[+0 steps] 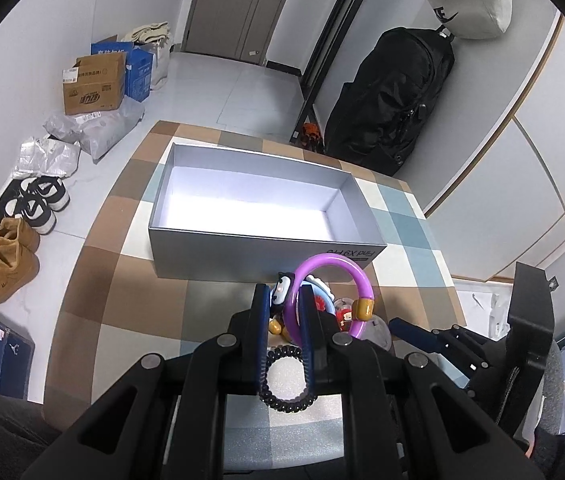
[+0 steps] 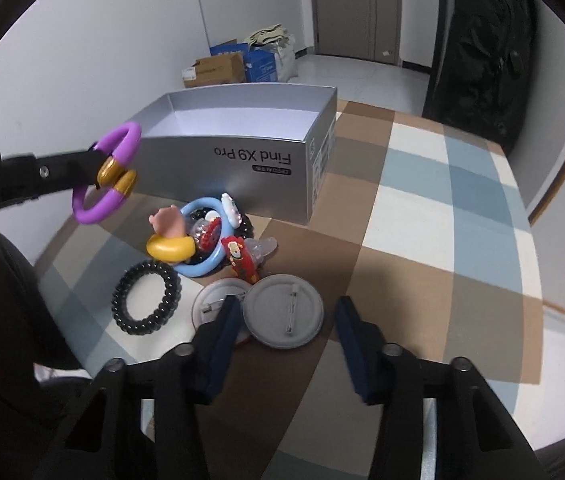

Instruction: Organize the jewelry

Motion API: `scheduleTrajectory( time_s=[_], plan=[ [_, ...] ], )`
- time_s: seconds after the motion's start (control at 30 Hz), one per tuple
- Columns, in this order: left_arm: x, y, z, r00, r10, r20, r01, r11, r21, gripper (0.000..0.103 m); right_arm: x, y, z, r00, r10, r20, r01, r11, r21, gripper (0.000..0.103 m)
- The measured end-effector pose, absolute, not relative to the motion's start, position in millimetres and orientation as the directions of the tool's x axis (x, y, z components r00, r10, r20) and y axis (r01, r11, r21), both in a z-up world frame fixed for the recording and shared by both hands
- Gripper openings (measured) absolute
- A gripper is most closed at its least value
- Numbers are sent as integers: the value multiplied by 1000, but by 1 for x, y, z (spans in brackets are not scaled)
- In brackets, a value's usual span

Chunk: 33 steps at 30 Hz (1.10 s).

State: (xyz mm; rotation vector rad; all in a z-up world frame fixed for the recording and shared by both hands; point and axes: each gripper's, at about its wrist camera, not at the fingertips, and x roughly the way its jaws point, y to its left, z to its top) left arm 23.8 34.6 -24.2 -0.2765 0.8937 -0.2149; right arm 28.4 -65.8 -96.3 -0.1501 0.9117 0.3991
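left wrist view: my left gripper (image 1: pixel 282 300) pinches purple bracelet (image 1: pixel 332 276) above table; my right gripper (image 2: pixel 286 312) spread over pin badge (image 2: pixel 286 310).

Even daylight, glare whitening the box floor (image 1: pixel 250 208), soft tabletop shadows, dark bowed fisheye corners.

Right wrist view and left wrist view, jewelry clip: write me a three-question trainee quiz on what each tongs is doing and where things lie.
1. True or false: the left tongs grip the purple bangle.
2. Are the right tongs open or shut?
3. Where does the black coil bracelet lie: A) inside the silver box, B) on the checkered cloth, C) in the right tongs?

Key: 1 true, with the bangle lifted off the cloth. 2 open, above the two round pin badges. 3 B.
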Motion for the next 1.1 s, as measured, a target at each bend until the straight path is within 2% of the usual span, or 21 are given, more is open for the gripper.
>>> scheduleTrajectory(
  time_s=[0.37,0.4,0.47,0.8,0.9,1.0,1.07,1.1],
  plan=[
    [23,34,-21,624,-271,-733,71,954,-292,10,37,-83,-88,554,312,-772,-349,929,125,40],
    [23,35,-20,626,-267,-732,69,955,-290,10,36,-85,-85,558,317,-767,-342,930,136,21],
    [23,36,-20,632,-260,-730,65,956,-284,10,38,-91,-80,566,326,-757,-323,933,160,12],
    [36,39,-16,628,-257,-734,48,955,-294,10,44,-105,-73,548,399,-735,-297,914,275,2],
    [38,39,-15,629,-263,-732,49,952,-301,10,44,-109,-71,545,417,-727,-290,908,304,2],
    [39,36,-17,628,-267,-731,56,952,-300,10,44,-114,-70,558,383,-737,-267,923,277,11],
    [39,35,-20,623,-268,-734,59,953,-298,10,46,-116,-75,545,368,-753,-253,929,270,31],
    [40,36,-22,620,-271,-736,59,952,-301,10,48,-117,-77,542,357,-760,-247,933,262,49]
  ],
)
